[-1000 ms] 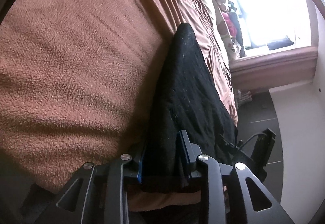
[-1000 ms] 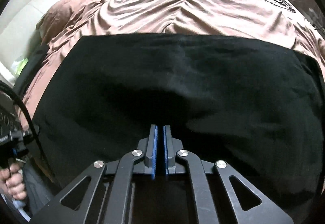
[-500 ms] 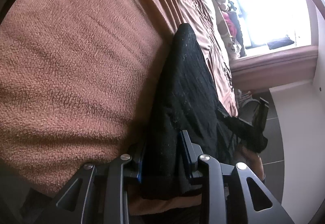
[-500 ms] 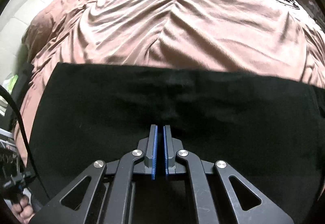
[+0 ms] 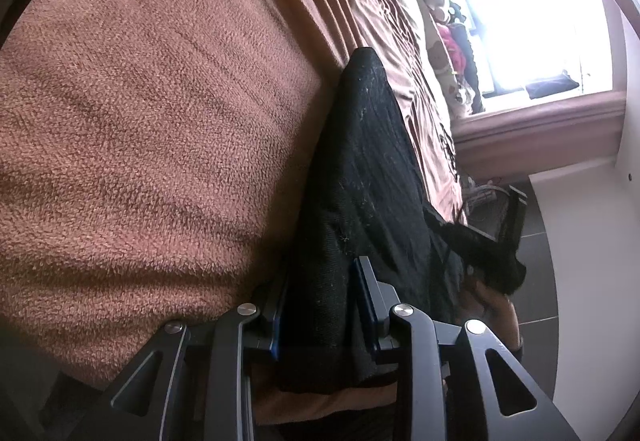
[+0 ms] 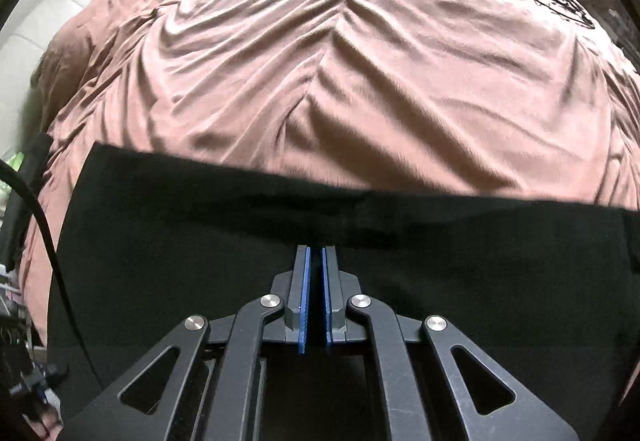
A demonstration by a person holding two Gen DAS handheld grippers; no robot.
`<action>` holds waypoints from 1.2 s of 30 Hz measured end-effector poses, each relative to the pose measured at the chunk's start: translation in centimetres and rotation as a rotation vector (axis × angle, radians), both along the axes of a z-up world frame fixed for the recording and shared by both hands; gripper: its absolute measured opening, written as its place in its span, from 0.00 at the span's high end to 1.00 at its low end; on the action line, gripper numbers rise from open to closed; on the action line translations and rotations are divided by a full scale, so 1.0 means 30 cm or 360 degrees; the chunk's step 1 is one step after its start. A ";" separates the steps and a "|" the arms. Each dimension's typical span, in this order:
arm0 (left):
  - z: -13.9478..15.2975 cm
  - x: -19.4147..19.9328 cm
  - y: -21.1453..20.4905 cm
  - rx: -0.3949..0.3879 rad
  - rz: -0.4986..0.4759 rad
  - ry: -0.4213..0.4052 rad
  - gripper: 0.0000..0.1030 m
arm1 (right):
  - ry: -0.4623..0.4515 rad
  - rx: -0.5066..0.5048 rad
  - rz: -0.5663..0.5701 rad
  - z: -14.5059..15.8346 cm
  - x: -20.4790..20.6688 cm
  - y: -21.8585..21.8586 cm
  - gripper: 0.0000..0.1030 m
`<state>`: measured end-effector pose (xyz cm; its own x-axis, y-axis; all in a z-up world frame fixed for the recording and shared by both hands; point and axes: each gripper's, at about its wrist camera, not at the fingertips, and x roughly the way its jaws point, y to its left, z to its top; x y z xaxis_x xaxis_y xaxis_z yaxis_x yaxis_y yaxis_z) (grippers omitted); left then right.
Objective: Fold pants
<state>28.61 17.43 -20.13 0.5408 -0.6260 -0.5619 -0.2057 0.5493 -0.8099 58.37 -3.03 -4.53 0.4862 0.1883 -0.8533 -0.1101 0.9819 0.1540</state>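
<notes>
A bed covered by a rumpled brown blanket (image 6: 328, 73) fills both views, evidently used as the wide, soft surface for folding. Black pants (image 6: 200, 241) are spread flat across the near part of the blanket, their far edge running straight from side to side, which suggests a fold already laid down. In the left wrist view, a thick bunch of the pants (image 5: 360, 169) is seen edge-on against the blanket (image 5: 152, 113). The left gripper (image 5: 322, 305) is clamped on that bunch, its jaws held partly apart by the layered cloth, probably to pin that end in place. The right gripper (image 6: 315, 297) is poised above the middle of the pants, jaws closed with nothing between them, possibly for pressing or smoothing the cloth.
</notes>
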 end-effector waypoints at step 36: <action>0.135 -0.019 -0.043 0.0010 0.0006 -0.0142 0.86 | -0.0105 0.0291 -0.0027 0.034 -0.679 -0.120 0.99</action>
